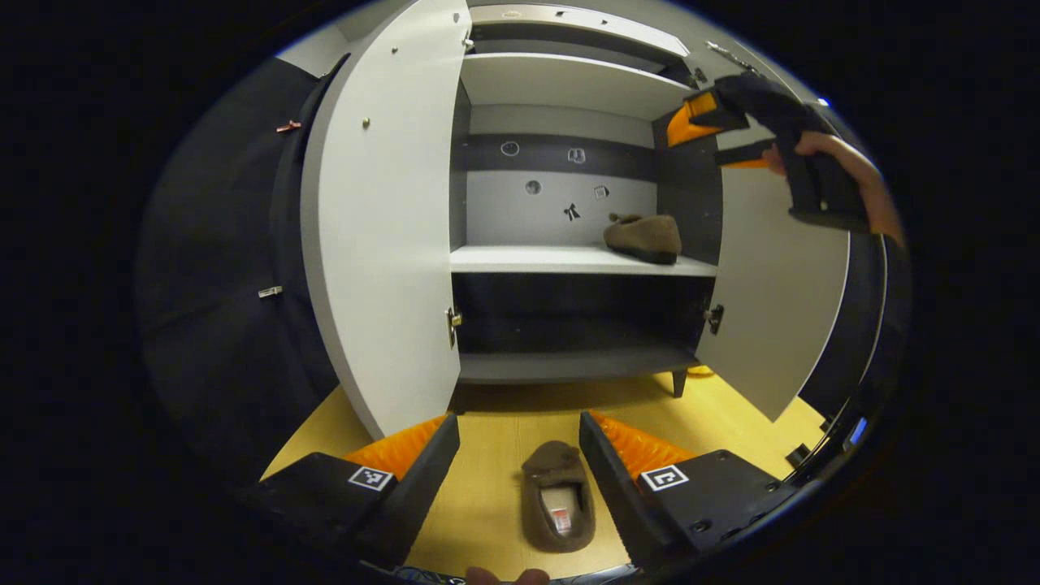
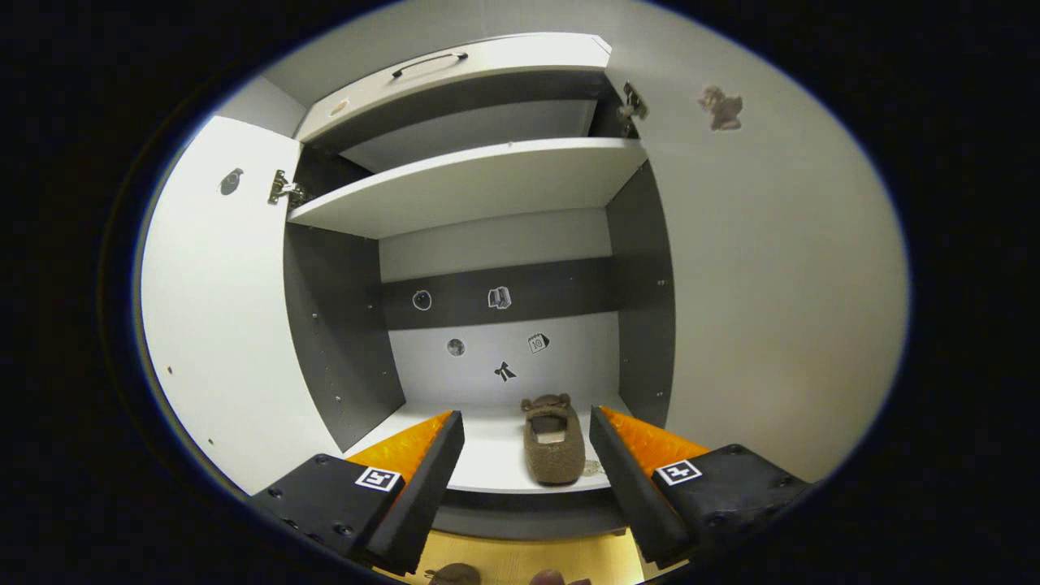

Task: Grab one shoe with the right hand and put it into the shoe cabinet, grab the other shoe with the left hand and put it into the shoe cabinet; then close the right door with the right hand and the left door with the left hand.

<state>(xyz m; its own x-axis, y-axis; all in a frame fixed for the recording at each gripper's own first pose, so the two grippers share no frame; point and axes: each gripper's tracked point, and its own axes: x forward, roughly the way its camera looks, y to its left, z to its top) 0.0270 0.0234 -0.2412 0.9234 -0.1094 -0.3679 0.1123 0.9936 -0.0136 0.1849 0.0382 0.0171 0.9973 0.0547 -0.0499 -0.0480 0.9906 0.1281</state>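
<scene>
The shoe cabinet (image 1: 569,260) stands with both doors swung wide, the left door (image 1: 382,227) and the right door (image 1: 772,317) flanking its open shelves. One brown shoe (image 1: 643,236) lies on the middle shelf (image 1: 528,260), toward that shelf's right end, close to the cabinet's right inner wall. In the right gripper view the same shoe (image 2: 554,448) sits near the shelf's front edge (image 2: 496,455), lying lengthwise front to back.

The other shoe (image 1: 558,496) lies on the yellow floor (image 1: 487,487) in front of the cabinet, its opening facing up. The left gripper (image 1: 520,455) hangs above it with its fingers spread wide, one on either side of the shoe and not touching it.

The right gripper (image 2: 526,451) is held up in front of the middle shelf, its fingers wide apart and holding nothing. From the left gripper view it (image 1: 715,130) shows at the cabinet's upper right, a hand (image 1: 845,175) wrapped round its handle.
</scene>
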